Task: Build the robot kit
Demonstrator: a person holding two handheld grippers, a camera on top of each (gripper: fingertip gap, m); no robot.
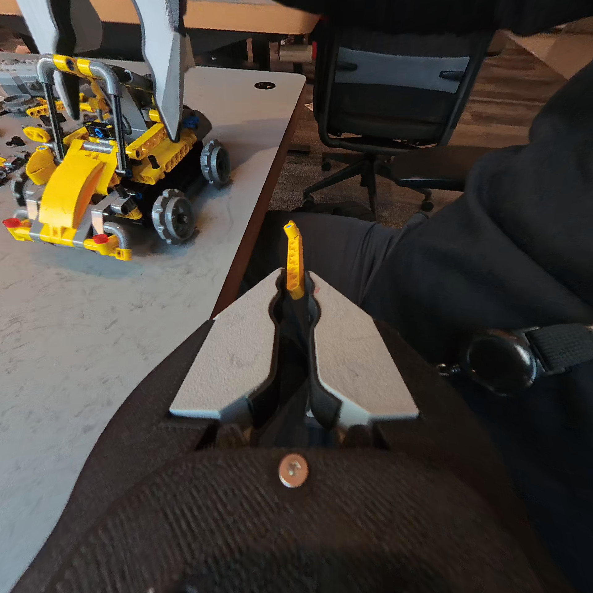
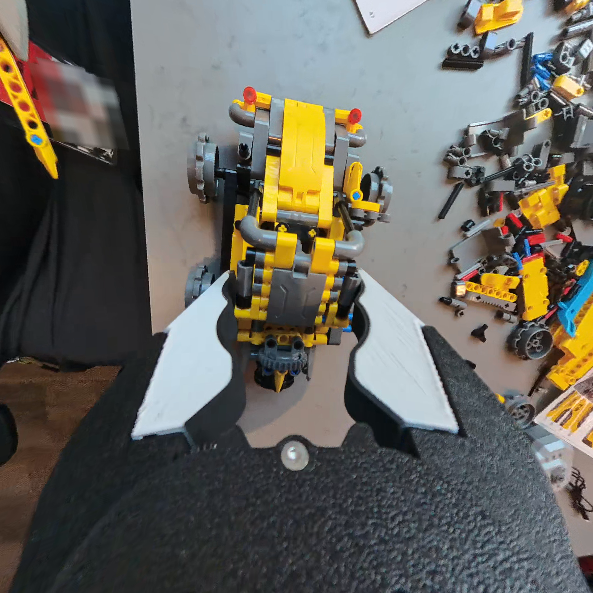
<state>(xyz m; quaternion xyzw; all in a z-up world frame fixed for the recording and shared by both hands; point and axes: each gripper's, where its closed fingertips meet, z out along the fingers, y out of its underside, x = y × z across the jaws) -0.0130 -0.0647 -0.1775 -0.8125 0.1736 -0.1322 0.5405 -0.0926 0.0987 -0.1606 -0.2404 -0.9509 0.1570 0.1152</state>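
Note:
My left gripper (image 1: 294, 276) is shut on a yellow perforated beam (image 1: 293, 256) with a blue pin at its far end, held off the table's right edge above a person's dark-clothed lap. The beam also shows at the left of the right wrist view (image 2: 22, 106). My right gripper (image 2: 293, 279) comes down from above and is shut on the rear body of a yellow and grey brick-built vehicle (image 2: 298, 199) that stands on the grey table (image 2: 179, 80). In the left wrist view the vehicle (image 1: 106, 179) stands left of the beam, with my right gripper's fingers (image 1: 167, 80) around its cab.
A heap of loose yellow, grey, black and blue pieces (image 2: 529, 208) covers the table's right side, with a loose wheel (image 2: 532, 343) and an instruction booklet (image 2: 568, 414). A black office chair (image 1: 391, 106) stands beyond the table edge. A black wristwatch (image 1: 500, 362) shows at right.

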